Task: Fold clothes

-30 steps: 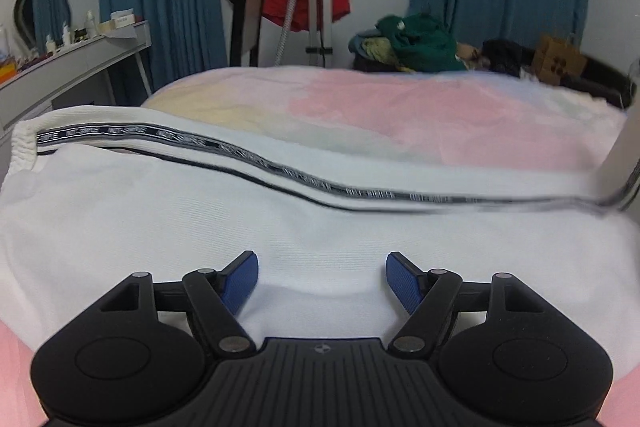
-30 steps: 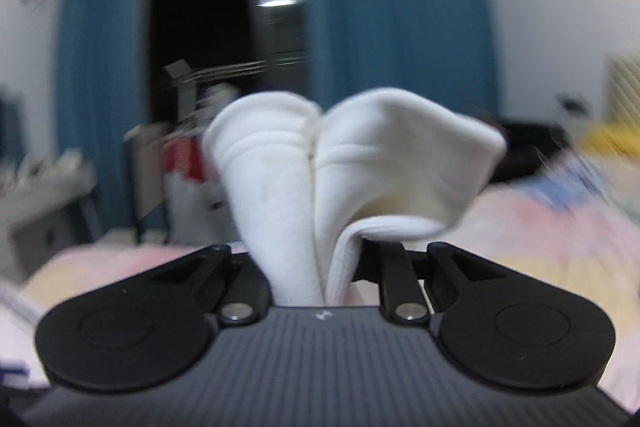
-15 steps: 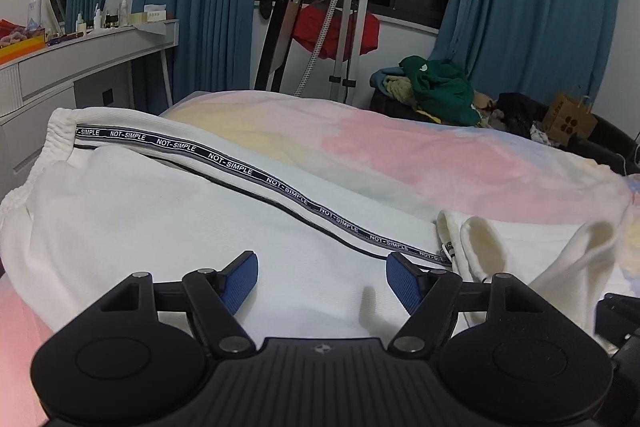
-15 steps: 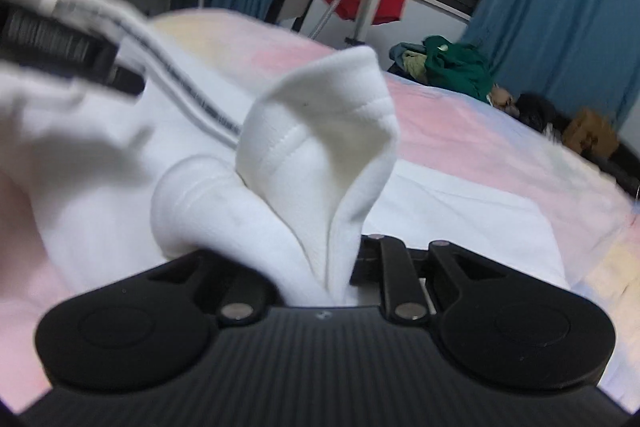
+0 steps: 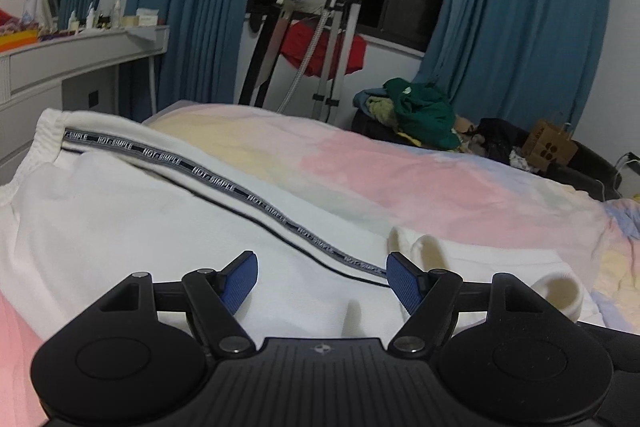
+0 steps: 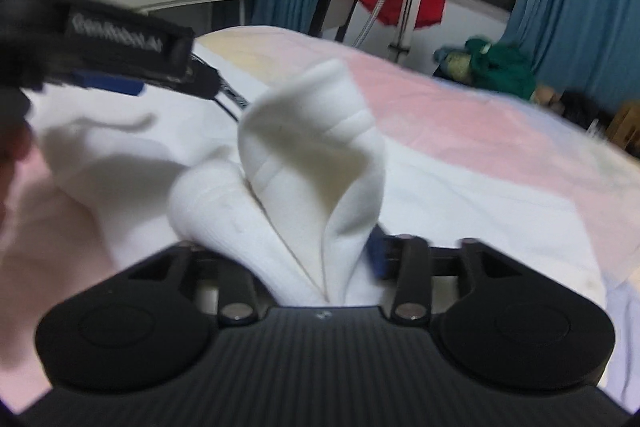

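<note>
Right tongs (image 6: 320, 267) clamp the white trousers' (image 5: 132, 215) cuff; left tongs (image 5: 322, 277) agape

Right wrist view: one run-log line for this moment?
right tool: shut on white ribbed trouser cuff | left tool: open, empty | pastel blanket beneath

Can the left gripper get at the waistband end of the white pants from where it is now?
Probably yes. The left gripper is open and empty over the white pants, and nothing lies on the cloth between it and the waistband, up and to its left. The right gripper is off to the other side, gripping the cuffs.
</note>
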Motion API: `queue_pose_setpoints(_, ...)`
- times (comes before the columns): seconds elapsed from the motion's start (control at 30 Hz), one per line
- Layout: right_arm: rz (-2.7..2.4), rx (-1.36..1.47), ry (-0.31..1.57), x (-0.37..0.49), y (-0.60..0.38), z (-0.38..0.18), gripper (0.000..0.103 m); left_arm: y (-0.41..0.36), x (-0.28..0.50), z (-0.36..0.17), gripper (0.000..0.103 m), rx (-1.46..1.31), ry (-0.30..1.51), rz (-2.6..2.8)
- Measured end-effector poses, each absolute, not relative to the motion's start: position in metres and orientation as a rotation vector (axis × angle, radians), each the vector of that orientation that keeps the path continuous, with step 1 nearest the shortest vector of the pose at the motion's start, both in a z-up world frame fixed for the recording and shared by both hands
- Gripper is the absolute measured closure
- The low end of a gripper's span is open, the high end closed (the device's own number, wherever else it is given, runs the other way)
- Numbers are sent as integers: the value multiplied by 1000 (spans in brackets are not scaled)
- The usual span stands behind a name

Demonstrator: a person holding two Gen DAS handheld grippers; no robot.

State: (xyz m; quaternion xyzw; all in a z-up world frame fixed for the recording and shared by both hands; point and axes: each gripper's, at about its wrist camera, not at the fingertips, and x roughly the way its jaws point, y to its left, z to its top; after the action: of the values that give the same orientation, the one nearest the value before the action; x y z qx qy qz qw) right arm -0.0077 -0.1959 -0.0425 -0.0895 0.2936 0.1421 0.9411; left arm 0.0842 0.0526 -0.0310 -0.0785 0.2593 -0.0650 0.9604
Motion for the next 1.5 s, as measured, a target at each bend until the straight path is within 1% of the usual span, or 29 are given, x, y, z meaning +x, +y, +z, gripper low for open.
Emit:
queue_pose_setpoints(0.07, 336, -124, 629, -14, -202, -31, 30, 53, 82, -30, 29, -172, 518, -142)
queue_pose_setpoints(0.17, 419, -50, 637, -32, -213, -11, 30, 53, 80, -29, 29, -192, 519, -153)
queue_pose_setpoints(0.3, 523, 105, 571, -50, -240, 14, 30, 54, 80, -31, 29, -205, 526, -155)
queue_pose_setpoints(0.43, 455, 212, 517, -42, -266, 23, 30, 51, 81, -32, 29, -197, 530, -167)
queue_pose_setpoints(0.5, 364, 249, 555, -30, -273, 12, 41, 49, 81, -33, 29, -187, 531, -178)
queue_pose_setpoints(0.57, 330, 272, 629, -15, -273, -5, 61, 47, 81, -33, 29, -180, 532, -188)
queue_pose_setpoints(0.63, 319, 251, 706, -6, -266, -23, 66, 47, 81, -34, 29, -177, 533, -196)
queue_pose_setpoints(0.77, 301, 165, 806, -5, -248, -44, 68, 43, 81, -34, 30, -165, 541, -229)
queue_pose_setpoints(0.87, 306, 196, 804, -7, -252, -44, 68, 33, 89, -31, 30, -140, 568, -275)
queue_pose_setpoints(0.93, 309, 217, 802, -9, -255, -45, 71, 23, 98, -29, 30, -123, 598, -311)
queue_pose_setpoints(1.0, 313, 237, 800, -11, -258, -45, 71, 12, 109, -26, 35, -112, 628, -353)
queue_pose_setpoints(1.1, 318, 268, 798, -13, -262, -45, 71, -9, 133, -20, 35, -115, 655, -423)
queue_pose_setpoints(1.13, 320, 278, 797, -14, -263, -45, 71, -17, 142, -20, 37, -106, 668, -434)
queue_pose_setpoints(1.17, 321, 289, 796, -14, -264, -45, 71, -24, 152, -22, 43, -100, 690, -445)
queue_pose_setpoints(1.27, 327, 278, 790, -15, -264, -46, 71, -45, 182, -29, 47, -87, 768, -474)
queue_pose_setpoints(1.3, 329, 273, 788, -15, -264, -46, 71, -51, 191, -32, 51, -84, 802, -479)
queue_pose_setpoints(1.37, 333, 272, 786, -14, -264, -47, 70, -60, 207, -40, 54, -82, 867, -452)
queue_pose_setpoints(1.4, 335, 281, 786, -12, -265, -48, 70, -62, 212, -44, 62, -90, 892, -446)
queue_pose_setpoints(1.47, 340, 302, 786, -12, -268, -48, 70, -63, 221, -51, 71, -105, 922, -435)
queue_pose_setpoints(1.5, 342, 309, 785, -12, -269, -48, 70, -64, 224, -52, 84, -112, 927, -428)
